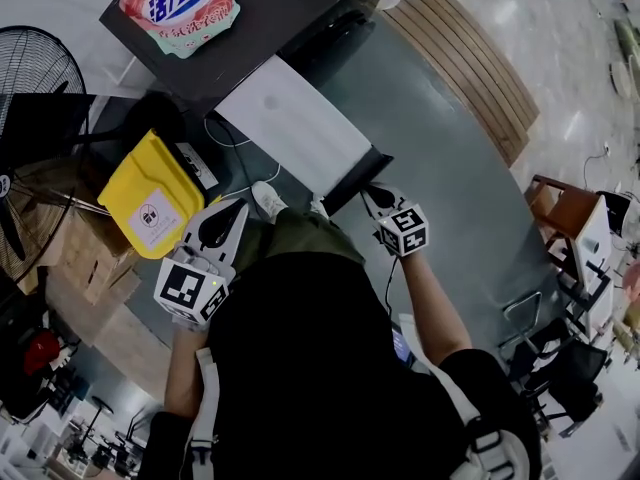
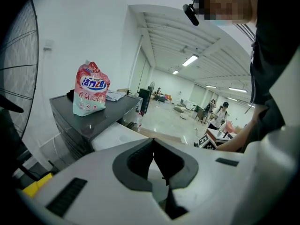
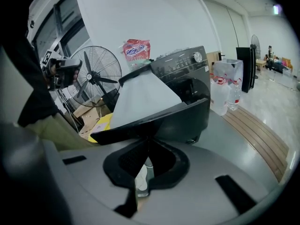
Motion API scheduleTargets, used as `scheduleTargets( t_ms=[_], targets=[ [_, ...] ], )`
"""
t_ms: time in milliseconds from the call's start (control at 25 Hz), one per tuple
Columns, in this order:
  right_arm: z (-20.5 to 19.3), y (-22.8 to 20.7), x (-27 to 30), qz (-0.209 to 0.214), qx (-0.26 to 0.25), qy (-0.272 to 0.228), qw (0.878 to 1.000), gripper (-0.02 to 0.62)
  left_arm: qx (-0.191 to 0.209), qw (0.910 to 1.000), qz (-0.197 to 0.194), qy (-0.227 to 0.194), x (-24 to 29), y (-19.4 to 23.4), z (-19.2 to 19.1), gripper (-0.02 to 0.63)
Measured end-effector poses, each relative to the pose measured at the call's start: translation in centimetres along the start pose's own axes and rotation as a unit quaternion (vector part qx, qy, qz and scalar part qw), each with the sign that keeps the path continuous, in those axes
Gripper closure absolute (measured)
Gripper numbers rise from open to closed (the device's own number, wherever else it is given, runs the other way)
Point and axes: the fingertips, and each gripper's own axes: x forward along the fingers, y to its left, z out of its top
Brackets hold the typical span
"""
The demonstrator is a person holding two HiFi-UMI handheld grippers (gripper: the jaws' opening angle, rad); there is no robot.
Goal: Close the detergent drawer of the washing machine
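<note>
The dark washing machine [image 1: 250, 18] stands at the top of the head view. Its detergent drawer [image 1: 295, 123] sticks far out, white on top with a dark front panel [image 1: 355, 180]. My right gripper [image 1: 374, 196] is shut, its tips against that front panel. In the right gripper view the front panel [image 3: 159, 121] sits just above the tips of the right gripper [image 3: 149, 142]. My left gripper [image 1: 238, 211] is shut and holds nothing, off to the left of the drawer. In its own view the left gripper [image 2: 153, 142] points at the drawer [image 2: 117, 135].
A pink detergent pouch [image 1: 180, 3] stands on the machine top. A yellow container [image 1: 150, 198] lies left of the drawer, with a standing fan [image 1: 35, 78] beyond it. Slatted wooden boards [image 1: 470, 58] and water bottles [image 3: 225, 90] sit right of the machine. Chairs [image 1: 565, 218] stand far right.
</note>
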Motion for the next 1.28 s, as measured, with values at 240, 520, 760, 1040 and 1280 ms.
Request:
scheduleTargets(
  t_ms=[240, 520, 760, 1040, 1280],
  targets=[
    [0.9, 0.2, 0.0, -0.003, 0.002, -0.011, 1.000, 0.575, -0.004, 0.9999, 0.004, -0.009, -0.6, 0.3, -0.3, 0.595],
    [1.3, 0.1, 0.0, -0.002, 0.000, -0.013, 1.000, 0.575, -0.006, 0.9998, 0.012, -0.015, -1.1, 0.6, -0.5, 0.595],
    [2.2, 0.5, -0.1, 0.003, 0.001, -0.022, 1.000, 0.577, -0.008, 0.9996, 0.016, -0.021, -1.2, 0.9, -0.2, 0.595],
    [3.3, 0.7, 0.2, 0.011, -0.017, -0.025, 0.999, 0.575, -0.007, 0.9996, 0.014, -0.025, -0.8, 1.1, 0.0, 0.595],
    [4.0, 1.2, -0.1, 0.016, -0.017, -0.042, 0.999, 0.577, -0.007, 0.9995, 0.014, -0.028, -0.7, 1.2, 0.3, 0.595]
  ],
)
